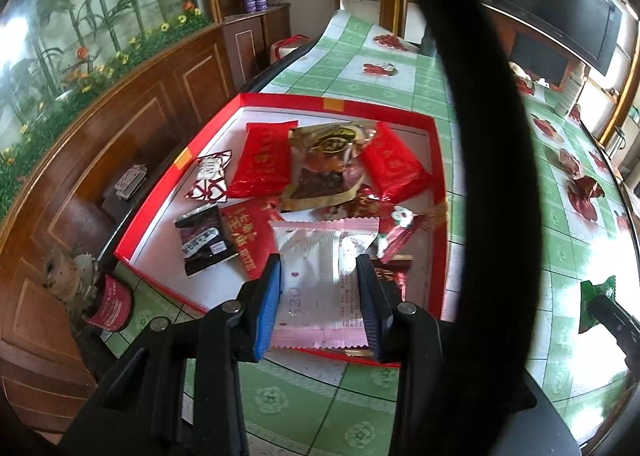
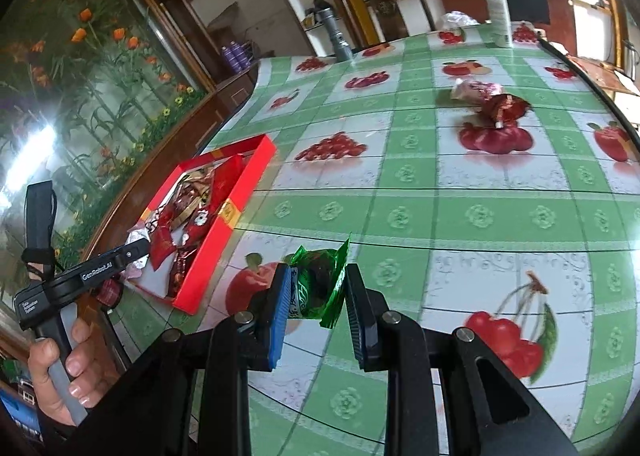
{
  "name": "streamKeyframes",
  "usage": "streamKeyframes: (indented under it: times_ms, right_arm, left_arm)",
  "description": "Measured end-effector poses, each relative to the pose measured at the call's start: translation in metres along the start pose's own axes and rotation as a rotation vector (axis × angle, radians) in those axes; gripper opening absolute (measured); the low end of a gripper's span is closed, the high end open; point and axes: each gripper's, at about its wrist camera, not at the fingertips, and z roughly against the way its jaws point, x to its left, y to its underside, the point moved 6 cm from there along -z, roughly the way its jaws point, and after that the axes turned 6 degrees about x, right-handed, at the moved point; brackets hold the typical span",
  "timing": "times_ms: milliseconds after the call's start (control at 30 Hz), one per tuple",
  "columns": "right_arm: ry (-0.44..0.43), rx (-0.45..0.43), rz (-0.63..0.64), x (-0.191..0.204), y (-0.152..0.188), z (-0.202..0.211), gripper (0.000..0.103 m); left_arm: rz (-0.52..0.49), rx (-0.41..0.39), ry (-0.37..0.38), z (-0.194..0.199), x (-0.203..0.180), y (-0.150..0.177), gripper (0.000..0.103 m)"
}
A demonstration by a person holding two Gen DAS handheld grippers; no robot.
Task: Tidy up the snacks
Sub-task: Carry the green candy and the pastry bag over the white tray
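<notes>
Left gripper [image 1: 318, 304] clamps the pink-and-white packet [image 1: 320, 280] over the red tray's [image 1: 438, 192] near edge. Right gripper [image 2: 316, 296] pinches the green packet [image 2: 318, 284] above the table. Both wrappers appear light, crinkly, slippery; best gripped mid-body.

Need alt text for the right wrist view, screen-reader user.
The right tongs grip a green snack packet just above a green checked fruit-print tablecloth. To the left, a red tray holds mixed snacks, with the left tongs over its near end. Two more snacks lie farther back.
</notes>
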Motion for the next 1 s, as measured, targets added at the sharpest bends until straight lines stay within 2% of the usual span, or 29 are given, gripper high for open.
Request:
streamKeyframes:
  times_ms: [533, 800, 1000]
  right_arm:
    - [-0.078, 0.007, 0.095, 0.050, -0.015, -0.017, 0.026]
    - [-0.110, 0.021, 0.096, 0.060, -0.020, -0.026, 0.026]
    - [-0.143, 0.039, 0.128, 0.082, -0.026, -0.039, 0.026]
  left_arm:
    - [0.059, 0.016, -0.025, -0.009, 0.035, -0.007, 0.039]
    - [0.105, 0.021, -0.044, -0.009, 0.060, -0.008, 0.038]
    - [0.113, 0.040, -0.038, -0.015, 0.063, -0.007, 0.039]
